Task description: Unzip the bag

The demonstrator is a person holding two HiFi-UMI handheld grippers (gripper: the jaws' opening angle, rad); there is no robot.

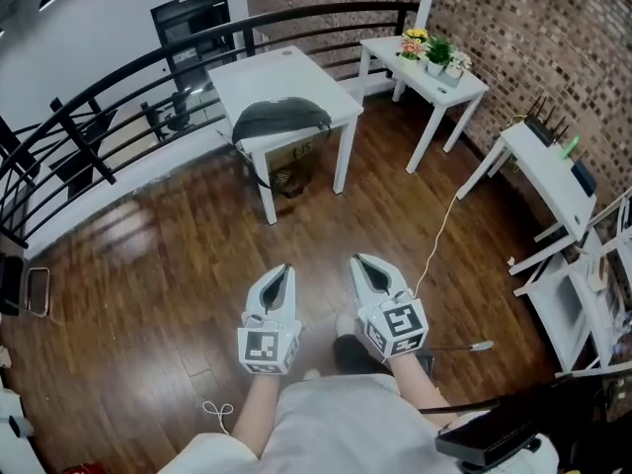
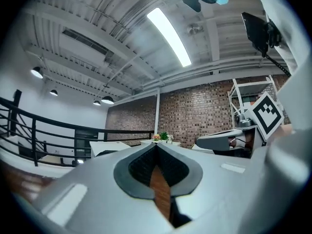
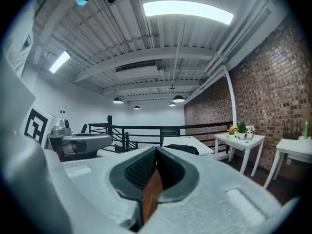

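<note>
Bag [image 1: 281, 118] lies on white table [image 1: 288, 73], above wooden floor [image 1: 148, 260].

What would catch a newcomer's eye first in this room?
The left gripper and right gripper, both shut and empty, are held side by side above the wooden floor, low in the head view. Beyond them a dark bag lies at the near edge of a white table, with a brick wall at the right.

A dark grey, domed bag [image 1: 281, 119] is laid on the white table's [image 1: 296, 77] near edge, its strap [image 1: 259, 172] hung below.
</note>
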